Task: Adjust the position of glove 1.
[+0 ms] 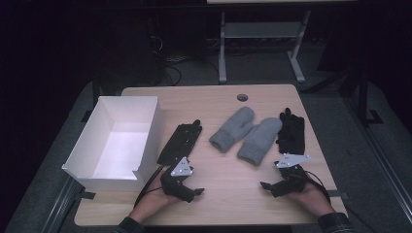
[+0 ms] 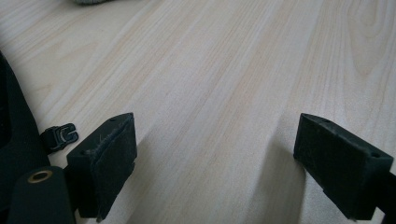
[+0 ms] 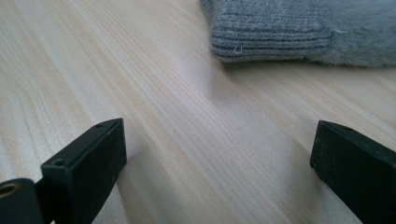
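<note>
Two grey mittens (image 1: 245,132) lie side by side in the middle of the wooden table (image 1: 218,204). A black glove (image 1: 180,141) lies left of them, another black glove (image 1: 291,131) right of them. My left gripper (image 1: 197,192) rests near the front edge below the left black glove, jaws wide apart over bare wood (image 2: 215,140). My right gripper (image 1: 265,185) rests at the front right, open too, pointing toward the cuff of a grey mitten (image 3: 275,30). The edge of the black glove (image 2: 14,130) with a small clip (image 2: 58,136) lies beside my left gripper.
A white open box (image 1: 116,141) stands at the table's left side, reaching its front-left corner. A round cable hole (image 1: 242,97) sits near the far edge. Behind the table stand a desk frame (image 1: 262,43) and cables on a dark floor.
</note>
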`<state>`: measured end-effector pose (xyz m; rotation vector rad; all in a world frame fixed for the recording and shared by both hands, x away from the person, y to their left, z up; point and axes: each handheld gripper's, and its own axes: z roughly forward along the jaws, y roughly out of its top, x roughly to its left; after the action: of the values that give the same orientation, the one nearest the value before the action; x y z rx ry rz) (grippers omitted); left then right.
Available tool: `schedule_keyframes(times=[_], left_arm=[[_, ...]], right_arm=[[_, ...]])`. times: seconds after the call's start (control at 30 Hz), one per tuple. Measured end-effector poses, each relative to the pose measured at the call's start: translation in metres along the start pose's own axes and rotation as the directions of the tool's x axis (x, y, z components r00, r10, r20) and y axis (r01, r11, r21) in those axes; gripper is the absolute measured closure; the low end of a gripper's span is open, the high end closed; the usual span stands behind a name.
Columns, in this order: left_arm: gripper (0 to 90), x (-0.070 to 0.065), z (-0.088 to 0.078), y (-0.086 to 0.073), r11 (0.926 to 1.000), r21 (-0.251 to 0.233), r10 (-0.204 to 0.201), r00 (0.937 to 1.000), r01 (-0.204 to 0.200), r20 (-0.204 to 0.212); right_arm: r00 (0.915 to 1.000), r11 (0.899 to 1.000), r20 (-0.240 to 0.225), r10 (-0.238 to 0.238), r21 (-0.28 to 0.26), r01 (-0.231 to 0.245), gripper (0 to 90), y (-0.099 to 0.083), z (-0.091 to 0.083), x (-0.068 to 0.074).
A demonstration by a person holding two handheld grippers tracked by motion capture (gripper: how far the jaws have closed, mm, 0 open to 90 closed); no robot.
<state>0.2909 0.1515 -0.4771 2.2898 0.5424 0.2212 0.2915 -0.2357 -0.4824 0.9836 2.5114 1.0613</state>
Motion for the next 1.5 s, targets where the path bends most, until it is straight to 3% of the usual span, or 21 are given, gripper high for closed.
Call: schedule_keyframes(times=[0.2, 0.23, 0.3, 0.47, 0.73, 0.83, 0.97, 1.5], left_arm=[[12.7, -0.001, 0.000, 0.000, 0.9999, -0.008, -0.009, 1.0000, 0.009, 0.000], [12.7, -0.001, 0.001, 0.000, 0.9999, -0.011, -0.013, 0.9999, 0.013, 0.000], [12.7, -0.001, 0.001, 0.000, 0.9999, -0.008, -0.009, 1.0000, 0.009, 0.000], [12.7, -0.001, 0.001, 0.000, 0.9997, -0.015, -0.017, 0.9999, 0.017, 0.000], [12.7, 0.000, 0.000, 0.000, 1.0000, -0.008, -0.002, 1.0000, 0.002, -0.003], [12.7, 0.000, 0.000, 0.000, 1.0000, -0.007, -0.002, 1.0000, 0.002, -0.003], [12.7, 0.000, 0.000, 0.000, 1.0000, -0.004, -0.002, 1.0000, 0.002, -0.002], [12.7, 0.000, 0.000, 0.000, 1.0000, -0.002, -0.004, 1.0000, 0.004, -0.003]], right_arm=[[0.9999, 1.000, 0.005, 0.011, 0.000, -0.011, 7.2, 0.000, 0.000, 0.002], [0.9999, 1.000, 0.001, 0.011, -0.003, -0.011, 17.0, 0.001, -0.003, 0.003], [0.9997, 1.000, -0.018, 0.017, 0.007, -0.017, 19.3, 0.003, -0.005, 0.002], [0.9987, 0.999, -0.027, 0.043, 0.018, -0.042, 37.9, 0.011, -0.014, 0.001], [0.9996, 0.999, -0.014, 0.025, -0.042, -0.026, 79.0, 0.036, -0.020, -0.008], [0.9995, 0.998, -0.007, 0.032, -0.055, -0.032, 88.4, 0.047, -0.020, -0.015], [0.9983, 0.996, -0.016, 0.056, -0.070, -0.057, 90.0, 0.056, -0.017, -0.025], [0.9985, 0.997, -0.022, 0.050, -0.060, -0.051, 90.0, 0.085, 0.013, -0.051]])
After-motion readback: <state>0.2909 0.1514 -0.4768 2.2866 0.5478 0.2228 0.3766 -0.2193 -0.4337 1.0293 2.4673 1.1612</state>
